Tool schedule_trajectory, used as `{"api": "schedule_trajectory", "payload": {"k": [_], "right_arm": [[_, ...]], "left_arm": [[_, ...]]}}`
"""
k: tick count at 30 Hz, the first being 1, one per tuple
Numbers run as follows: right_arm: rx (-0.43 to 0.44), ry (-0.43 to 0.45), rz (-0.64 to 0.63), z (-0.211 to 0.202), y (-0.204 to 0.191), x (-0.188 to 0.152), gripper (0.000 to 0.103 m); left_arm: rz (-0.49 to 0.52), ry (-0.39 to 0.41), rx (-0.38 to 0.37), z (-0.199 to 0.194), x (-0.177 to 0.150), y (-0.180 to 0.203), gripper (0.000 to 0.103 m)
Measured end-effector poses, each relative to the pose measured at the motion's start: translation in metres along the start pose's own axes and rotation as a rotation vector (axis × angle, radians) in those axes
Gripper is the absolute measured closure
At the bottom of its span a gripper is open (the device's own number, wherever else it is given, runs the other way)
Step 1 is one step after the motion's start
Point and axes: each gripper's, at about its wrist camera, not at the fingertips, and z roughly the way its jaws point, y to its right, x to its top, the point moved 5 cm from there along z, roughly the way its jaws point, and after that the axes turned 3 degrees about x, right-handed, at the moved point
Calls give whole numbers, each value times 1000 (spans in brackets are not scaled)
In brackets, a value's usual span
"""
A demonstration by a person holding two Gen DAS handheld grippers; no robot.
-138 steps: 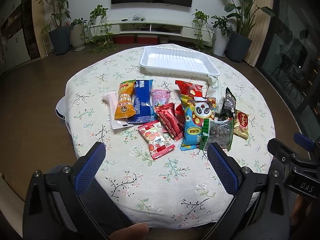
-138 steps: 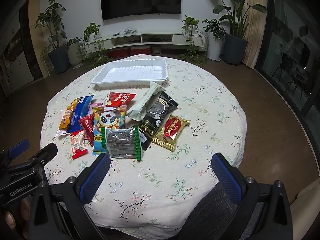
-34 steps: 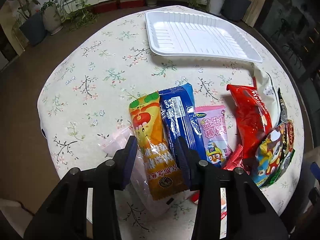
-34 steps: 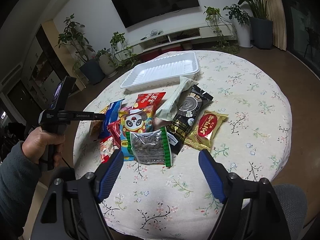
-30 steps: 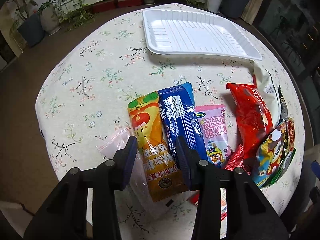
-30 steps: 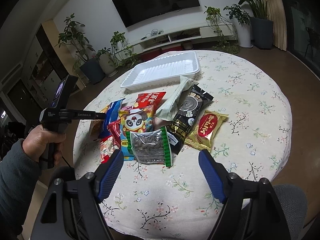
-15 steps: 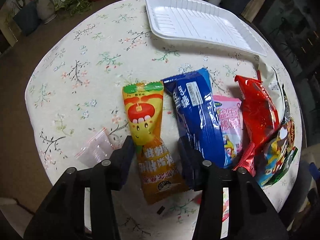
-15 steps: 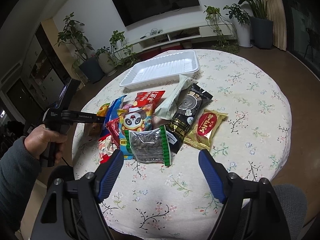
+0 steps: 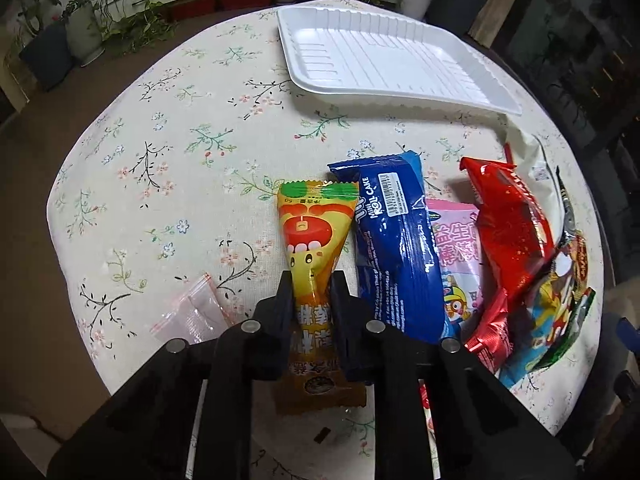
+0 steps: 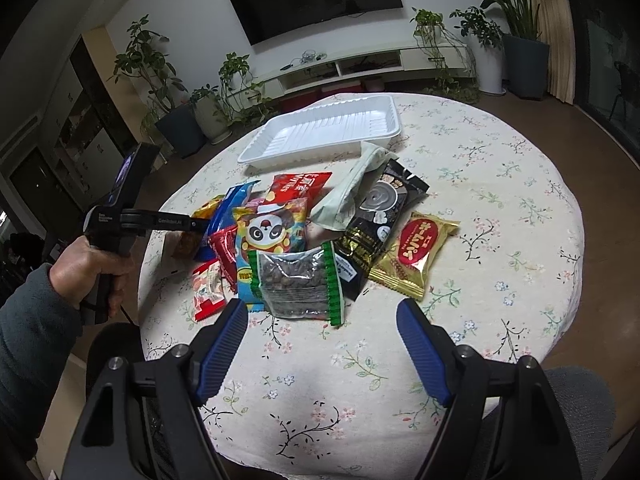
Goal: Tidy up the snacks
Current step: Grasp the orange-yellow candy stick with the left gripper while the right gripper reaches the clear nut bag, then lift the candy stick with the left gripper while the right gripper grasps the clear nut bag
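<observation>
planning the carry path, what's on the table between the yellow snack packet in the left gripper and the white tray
Only bare floral tablecloth, seen in the left wrist view. The left gripper is shut on the yellow snack packet; the white tray is empty.

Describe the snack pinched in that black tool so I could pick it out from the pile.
On the round floral tablecloth, short of the white tray, snacks lie in a row. It is the leftmost packet, the yellow-orange packet, squeezed at its middle by the left gripper. Unlike the blue roll cake pack beside it, it has a green top edge and a red cartoon mouth.
</observation>
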Motion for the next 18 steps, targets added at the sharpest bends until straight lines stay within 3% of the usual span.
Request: {"api": "schedule_trajectory", "payload": {"k": [12,18], "right_arm": [[-1,-50,0,46,-12,8,21],[-7,-56,-86,60,-23,13,19]], "left_arm": [[-120,146,-166,-58,-23,-6,88],[-170,226,-263,-95,-47,-1,88]]}}
